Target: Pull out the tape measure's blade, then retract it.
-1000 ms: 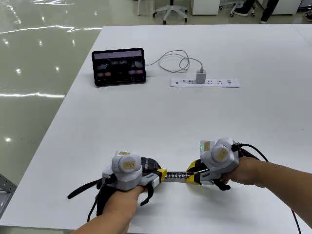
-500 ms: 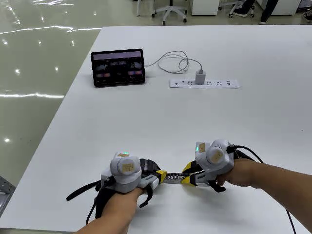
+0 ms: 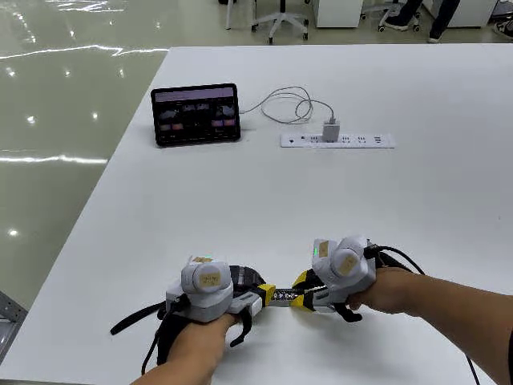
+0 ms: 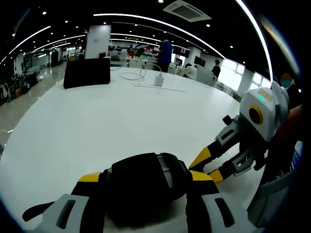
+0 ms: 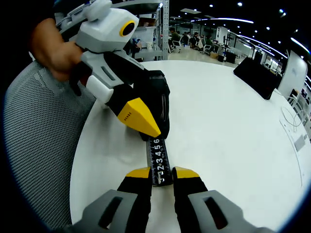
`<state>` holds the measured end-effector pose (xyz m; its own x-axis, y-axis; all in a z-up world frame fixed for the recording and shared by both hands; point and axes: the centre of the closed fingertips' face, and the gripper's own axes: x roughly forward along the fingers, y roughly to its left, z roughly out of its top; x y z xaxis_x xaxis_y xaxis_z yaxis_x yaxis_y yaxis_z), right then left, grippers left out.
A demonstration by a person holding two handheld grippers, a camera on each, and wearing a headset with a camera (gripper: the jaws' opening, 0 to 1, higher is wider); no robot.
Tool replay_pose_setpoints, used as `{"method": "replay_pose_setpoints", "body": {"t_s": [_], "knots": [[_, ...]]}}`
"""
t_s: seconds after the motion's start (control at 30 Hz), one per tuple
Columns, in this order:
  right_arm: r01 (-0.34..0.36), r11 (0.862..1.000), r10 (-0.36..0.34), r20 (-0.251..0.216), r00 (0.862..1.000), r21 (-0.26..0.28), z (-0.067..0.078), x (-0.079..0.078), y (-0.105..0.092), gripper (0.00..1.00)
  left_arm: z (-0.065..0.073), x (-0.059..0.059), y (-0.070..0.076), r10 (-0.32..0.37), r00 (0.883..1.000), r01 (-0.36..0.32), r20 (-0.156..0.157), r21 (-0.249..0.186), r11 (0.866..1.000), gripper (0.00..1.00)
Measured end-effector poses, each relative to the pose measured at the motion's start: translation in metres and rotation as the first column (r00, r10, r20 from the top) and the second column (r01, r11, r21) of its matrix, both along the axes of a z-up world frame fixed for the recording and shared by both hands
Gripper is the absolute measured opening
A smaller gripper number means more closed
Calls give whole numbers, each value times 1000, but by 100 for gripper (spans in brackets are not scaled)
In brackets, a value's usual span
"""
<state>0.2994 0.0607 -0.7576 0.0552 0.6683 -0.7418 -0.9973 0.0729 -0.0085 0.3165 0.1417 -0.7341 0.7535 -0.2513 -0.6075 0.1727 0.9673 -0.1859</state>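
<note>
Tape measure (image 3: pixel 250 277) in left tongs (image 4: pixel 145 177), right tongs (image 5: pixel 162 173)

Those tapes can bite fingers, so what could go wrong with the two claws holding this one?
The right claw pinches only the tip of the blade; if it slips, the blade may snap back into the tape measure. The left claw grips that rounded case, which might twist loose.

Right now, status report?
Left hand-held gripper shut on black tape measure case. Right hand-held gripper pinching its numbered blade, short stretch out. Black tablet well clear.
</note>
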Motion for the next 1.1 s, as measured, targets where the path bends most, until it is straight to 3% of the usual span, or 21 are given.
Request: {"method": "replay_pose_setpoints", "body": {"t_s": [0.37, 0.73, 0.87, 1.1], "knots": [[-21, 1000, 20, 9, 1000, 5, 1, -2, 13, 14, 0, 0, 0, -2, 1000, 2, -1, -3, 1000, 64], [-29, 1000, 29, -3, 1000, -1, 1, -2, -7, 12, 0, 0, 1, 2, 1000, -2, -2, -7, 1000, 64], [-30, 1000, 30, 4, 1000, 6, 0, -2, -2, 11, 0, 0, 1, 5, 1000, -5, -15, -14, 1000, 63], [-26, 999, 26, -4, 1000, 21, 1, -4, 9, 11, 1, 0, 1, 5, 1000, -5, -9, -22, 1000, 63]]}}
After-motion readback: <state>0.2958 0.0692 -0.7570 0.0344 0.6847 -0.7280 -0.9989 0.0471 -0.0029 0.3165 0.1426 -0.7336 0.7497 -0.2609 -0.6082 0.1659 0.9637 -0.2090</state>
